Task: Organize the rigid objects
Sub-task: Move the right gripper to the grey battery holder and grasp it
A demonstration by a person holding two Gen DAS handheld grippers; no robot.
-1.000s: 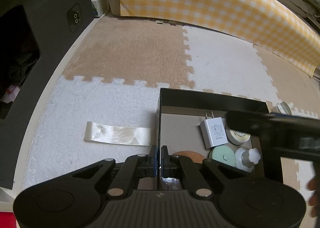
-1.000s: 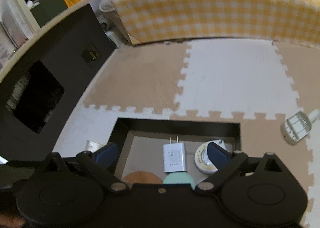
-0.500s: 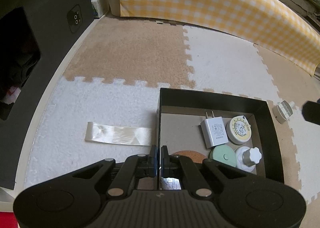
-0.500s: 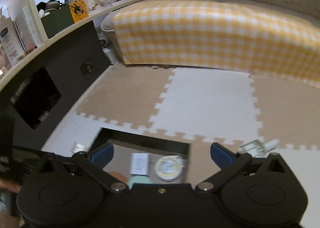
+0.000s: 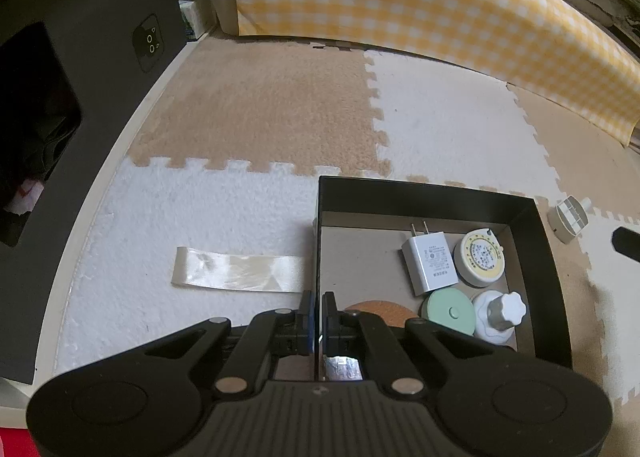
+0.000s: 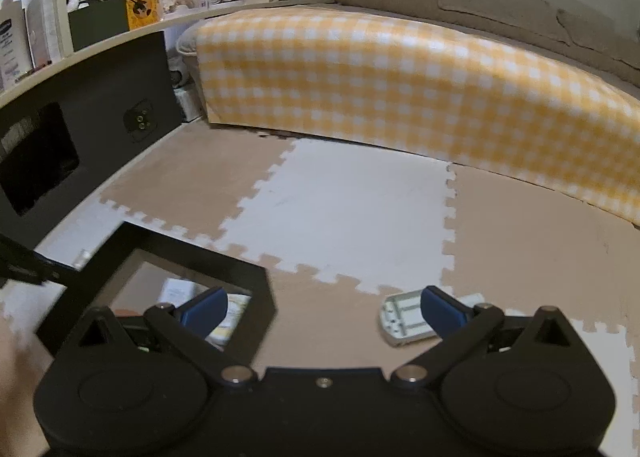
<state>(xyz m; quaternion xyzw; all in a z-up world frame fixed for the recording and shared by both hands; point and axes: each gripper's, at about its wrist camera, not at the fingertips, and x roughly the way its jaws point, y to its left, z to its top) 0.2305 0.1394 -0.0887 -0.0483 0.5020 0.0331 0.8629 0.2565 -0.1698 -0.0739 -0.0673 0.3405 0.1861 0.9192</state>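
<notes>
Box (image 5: 544, 277), black and open-topped, sits on the foam mat (image 5: 256, 117), and my left tongs (image 5: 318, 315) are clamped shut on its left wall near the near corner. Left of the box, a strip of clear tape (image 5: 236, 269) lies flat on a white tile, its right end just beside the wall. Inside the box, going right: a cork disc (image 5: 380, 311) at the near side, a white plug (image 5: 430, 259) with its prongs pointing far, a green round case (image 5: 448, 313) near of it, then a round tape measure (image 5: 482, 257) against the right wall and a white knobbed bottle (image 5: 498, 317) near of that. Right of the box, out on the mat, lies a small white gridded piece (image 5: 568, 217).

My right tongs (image 6: 324, 307) hang wide open over the mat with nothing between the fingers; the left pad sits over the box's right edge, the right pad just over the gridded piece. A checked yellow cover (image 6: 400, 89) runs along the far side.
</notes>
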